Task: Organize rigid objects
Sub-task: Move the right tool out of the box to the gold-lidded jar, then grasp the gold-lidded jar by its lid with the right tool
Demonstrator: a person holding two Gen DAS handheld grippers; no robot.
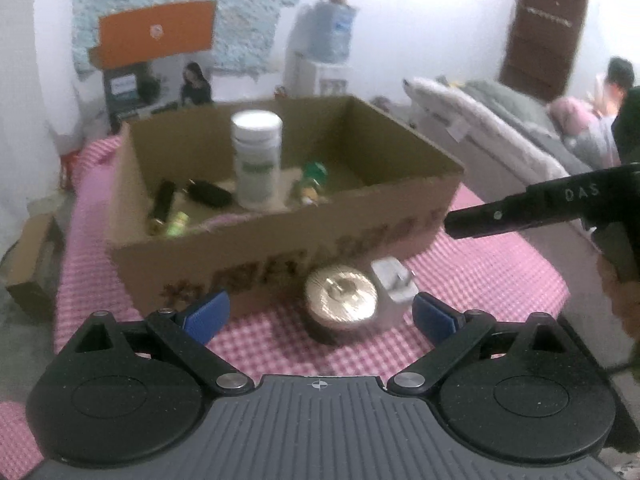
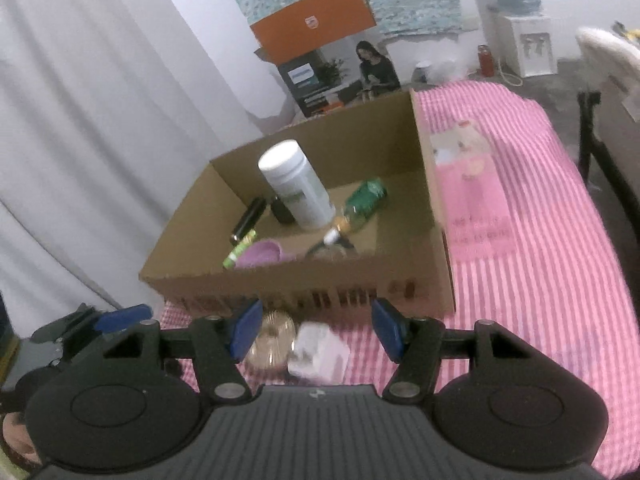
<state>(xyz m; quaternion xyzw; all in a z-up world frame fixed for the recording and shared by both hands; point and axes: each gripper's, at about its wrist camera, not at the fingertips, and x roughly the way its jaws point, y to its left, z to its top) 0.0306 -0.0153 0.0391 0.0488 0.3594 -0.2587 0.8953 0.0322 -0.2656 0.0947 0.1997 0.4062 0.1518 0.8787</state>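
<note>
Over cloth, both grippers (image 1: 320,314) (image 2: 316,330) tilted down, open.

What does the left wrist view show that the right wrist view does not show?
Only left wrist view: a person by the bedding.
Only right wrist view: a purple cup in the cardboard box.
Both: the white bottle upright in the box; the gold round object and white charger on the checked cloth.
</note>
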